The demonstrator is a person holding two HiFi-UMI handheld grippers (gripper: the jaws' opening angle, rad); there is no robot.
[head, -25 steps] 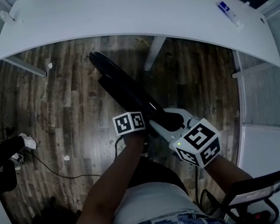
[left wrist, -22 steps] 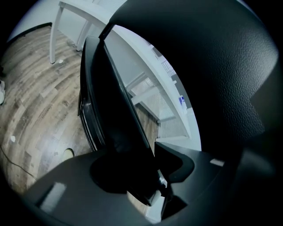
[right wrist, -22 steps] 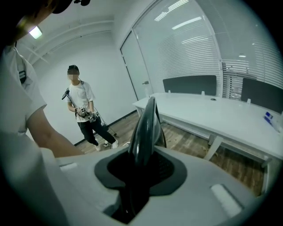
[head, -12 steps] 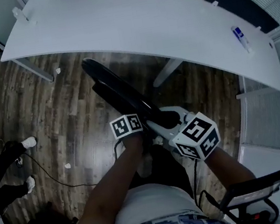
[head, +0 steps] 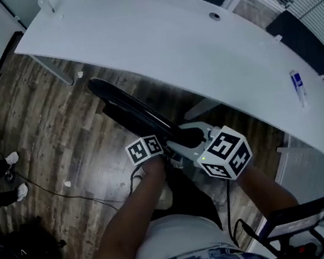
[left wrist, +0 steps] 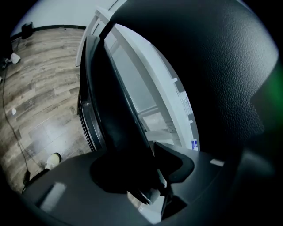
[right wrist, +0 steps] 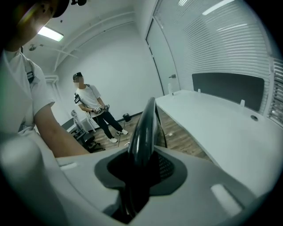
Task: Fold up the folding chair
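Left gripper (head: 153, 153) is clamped on the chair (head: 134, 109), which runs forward from both grippers as a thin flat slab, low over the floor (head: 45, 127). Right gripper (head: 187, 139) grips the chair's rim too. The fold looks done; likely only stowing remains.

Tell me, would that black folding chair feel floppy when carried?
Probably stiff: the folding chair sticks out straight, unsagging. Likely hefty, since the left hand-held gripper and right hand-held gripper both clamp it. Its glossy frame might slip.
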